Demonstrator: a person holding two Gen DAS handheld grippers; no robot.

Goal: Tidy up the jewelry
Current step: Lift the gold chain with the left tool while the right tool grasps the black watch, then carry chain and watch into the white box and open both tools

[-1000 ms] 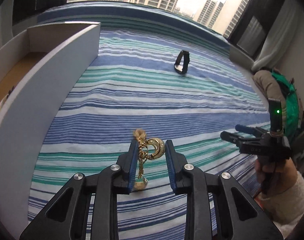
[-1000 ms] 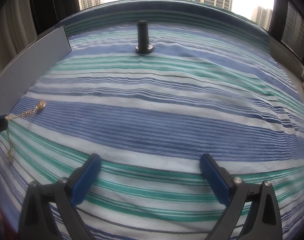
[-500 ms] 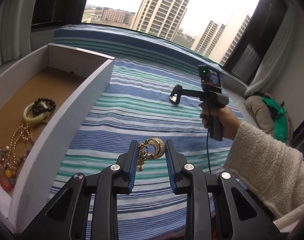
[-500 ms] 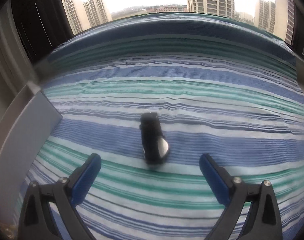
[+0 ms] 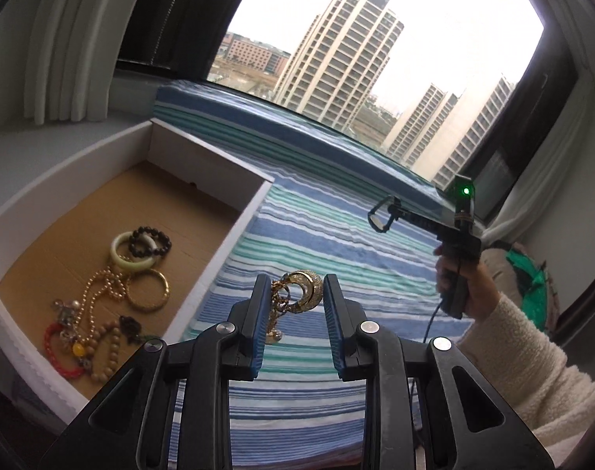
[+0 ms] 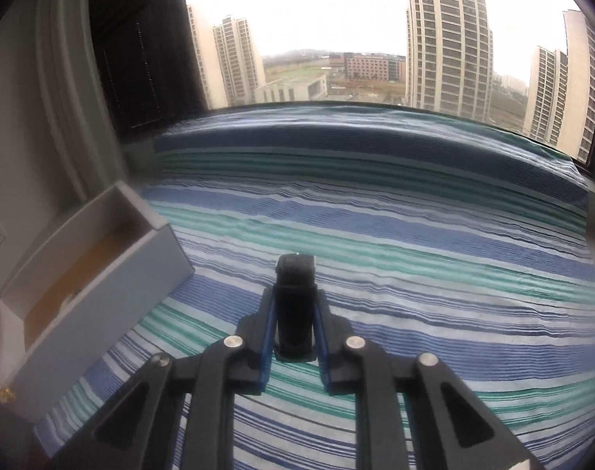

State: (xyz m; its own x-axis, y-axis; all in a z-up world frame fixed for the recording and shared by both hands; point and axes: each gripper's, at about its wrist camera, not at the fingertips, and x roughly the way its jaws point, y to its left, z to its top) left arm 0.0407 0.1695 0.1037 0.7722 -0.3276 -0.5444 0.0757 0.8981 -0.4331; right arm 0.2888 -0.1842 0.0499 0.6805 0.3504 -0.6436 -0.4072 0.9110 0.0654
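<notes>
My left gripper [image 5: 293,293] is shut on a gold crescent pendant with its chain [image 5: 299,293], held above the striped cloth just right of the white box [image 5: 234,235]. The box holds several bracelets and bead strings [image 5: 113,286] on its brown floor. My right gripper [image 6: 295,313] is shut on a black watch [image 6: 295,305], lifted off the cloth. In the left wrist view the right gripper [image 5: 381,217] shows at the right with the watch [image 5: 379,219] in its tip.
A blue, green and white striped cloth [image 6: 415,274] covers the surface up to the window. The white box [image 6: 101,274] stands at the left edge. A green bag [image 5: 532,286] lies at the far right.
My right gripper closed on the black watch and lifted it. My left gripper rose and turned toward the box with the gold pendant in it.
</notes>
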